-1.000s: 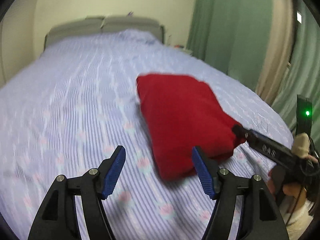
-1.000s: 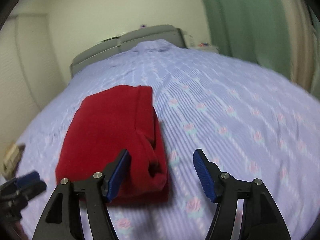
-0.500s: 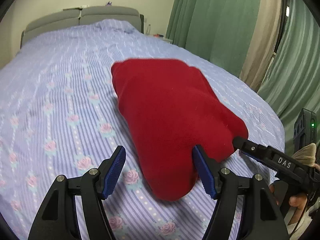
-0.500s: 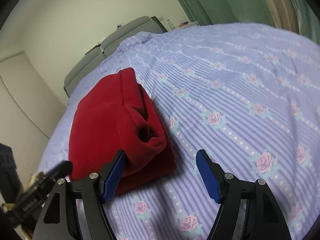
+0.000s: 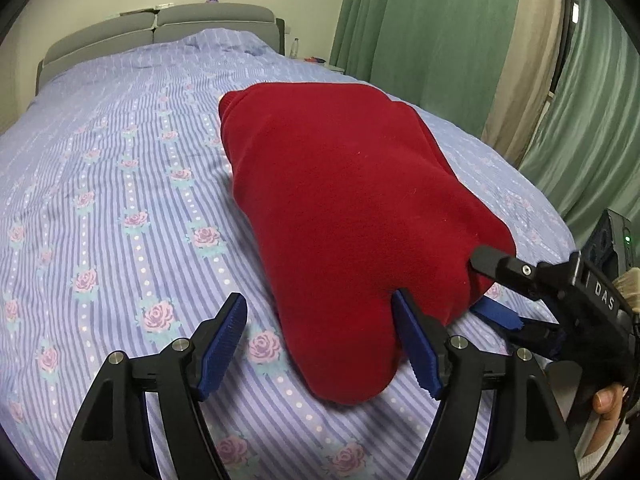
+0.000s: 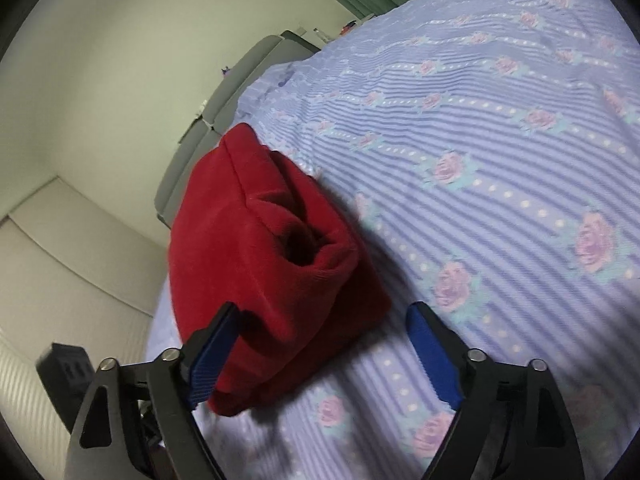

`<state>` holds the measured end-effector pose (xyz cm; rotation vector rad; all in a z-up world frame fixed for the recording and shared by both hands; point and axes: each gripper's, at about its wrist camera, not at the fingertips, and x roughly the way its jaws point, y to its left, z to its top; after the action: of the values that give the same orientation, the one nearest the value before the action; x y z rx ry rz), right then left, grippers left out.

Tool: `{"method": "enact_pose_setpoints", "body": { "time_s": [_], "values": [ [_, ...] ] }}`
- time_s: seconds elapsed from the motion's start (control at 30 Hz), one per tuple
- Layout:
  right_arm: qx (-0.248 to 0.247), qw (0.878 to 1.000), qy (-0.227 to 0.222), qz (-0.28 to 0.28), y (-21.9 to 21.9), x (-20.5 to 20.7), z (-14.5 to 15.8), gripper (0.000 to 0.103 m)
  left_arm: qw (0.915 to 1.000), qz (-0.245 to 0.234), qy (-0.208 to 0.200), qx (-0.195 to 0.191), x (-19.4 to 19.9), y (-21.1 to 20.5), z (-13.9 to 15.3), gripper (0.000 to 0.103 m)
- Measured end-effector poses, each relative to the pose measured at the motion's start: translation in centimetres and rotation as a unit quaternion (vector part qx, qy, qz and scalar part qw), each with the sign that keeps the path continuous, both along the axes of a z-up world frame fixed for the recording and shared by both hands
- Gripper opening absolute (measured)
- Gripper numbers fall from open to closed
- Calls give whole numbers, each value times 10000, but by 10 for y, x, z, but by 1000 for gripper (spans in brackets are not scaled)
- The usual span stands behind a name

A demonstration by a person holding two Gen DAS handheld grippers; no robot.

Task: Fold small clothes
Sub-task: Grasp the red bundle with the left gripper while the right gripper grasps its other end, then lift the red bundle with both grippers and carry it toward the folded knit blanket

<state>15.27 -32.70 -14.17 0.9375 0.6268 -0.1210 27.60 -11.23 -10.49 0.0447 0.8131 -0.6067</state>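
Your red garment (image 5: pixel 352 208) lies folded thick on the striped floral bedspread (image 5: pixel 120 208), its long axis running away from you toward the grey headboard (image 5: pixel 160 32), near end closest to both tools. Your left gripper (image 5: pixel 320 344) stands wide open, gripping nothing – the near end sits between its fingers toward the right one, whose pad touches the cloth. Your right gripper (image 6: pixel 320 356) is open too, its left finger at the bundle's near corner, its right finger over bare bedspread – the garment sits off to its left. Judging by this, both tools are about equally near; the next fold likely lifts the near end toward the headboard
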Motion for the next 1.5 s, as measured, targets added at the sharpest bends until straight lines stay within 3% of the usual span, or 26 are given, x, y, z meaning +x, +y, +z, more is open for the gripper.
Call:
{"method": "enact_pose_setpoints", "body": {
  "time_s": [0.33, 0.4, 0.47, 0.7, 0.83, 0.93, 1.07, 1.13, 1.33, 1.5],
  "values": [
    [519, 9979, -96, -367, 1, 32, -5, 96, 9999, -2, 105, 7, 7, 4, 2, 80],
    [527, 9977, 50, -432, 1, 42, -5, 93, 9998, 6, 172, -28, 10, 5, 3, 83],
    [389, 9982, 92, -449, 1, 46, -3, 77, 9997, 13, 248, -88, 13, 8, 5, 87],
    [-78, 9987, 111, -484, 5, 45, -4, 65, 9977, -12, 438, -509, 21, 18, 29, 89],
    [-164, 9989, 83, -442, 3, 44, -6, 65, 9872, 55, 1011, -1234, 55, 29, 31, 88],
    [-390, 9985, 55, -393, 7, 42, -4, 65, 9808, 13, 1285, -1464, 86, 25, 27, 88],
    [-335, 9989, 7, -337, 3, 38, -6, 65, 9660, -97, 1852, -1802, 114, 16, 14, 87],
    [-408, 9987, -8, -295, 4, 38, -6, 65, 9645, -188, 1978, -1741, 120, 8, 9, 88],
    [-376, 9989, -17, -264, 2, 41, -7, 65, 9677, -354, 1833, -1694, 122, -2, 1, 89],
    [-495, 9985, -5, -233, 2, 41, -6, 64, 9675, -307, 1855, -1693, 119, -13, -9, 83]
  ]
}}
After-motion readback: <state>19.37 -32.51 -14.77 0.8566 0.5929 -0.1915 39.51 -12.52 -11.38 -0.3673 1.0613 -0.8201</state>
